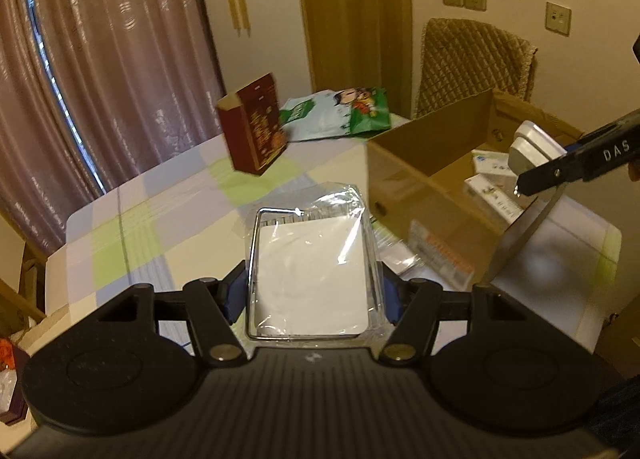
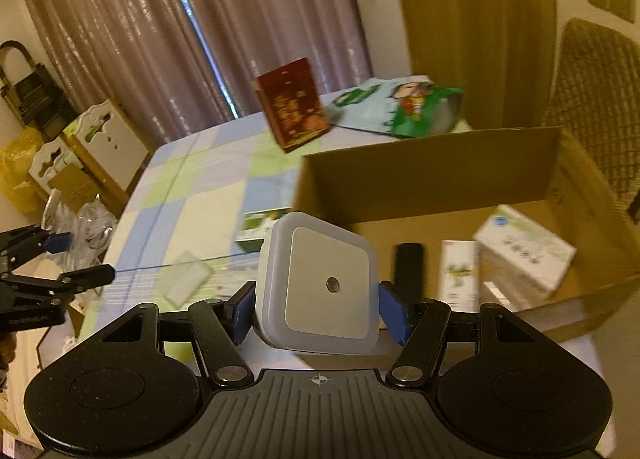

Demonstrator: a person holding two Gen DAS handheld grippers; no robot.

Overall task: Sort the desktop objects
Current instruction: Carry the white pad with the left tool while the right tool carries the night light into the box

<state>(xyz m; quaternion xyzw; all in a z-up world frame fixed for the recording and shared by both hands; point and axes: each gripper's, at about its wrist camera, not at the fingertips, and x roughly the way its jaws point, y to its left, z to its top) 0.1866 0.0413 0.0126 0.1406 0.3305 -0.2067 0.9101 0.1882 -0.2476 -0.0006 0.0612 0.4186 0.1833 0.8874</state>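
Slippage threatens: left gripper (image 1: 316, 295) clamps a slick plastic packet (image 1: 310, 259); right gripper (image 2: 318, 309) pinches a night light (image 2: 320, 283) short of the cardboard box (image 2: 432, 175).

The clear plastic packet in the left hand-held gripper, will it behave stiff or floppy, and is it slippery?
The clear plastic packet probably crinkles and flexes; its film looks wrinkled. The white card inside likely adds stiffness. Its glossy surface may slip between the left hand-held gripper pads.
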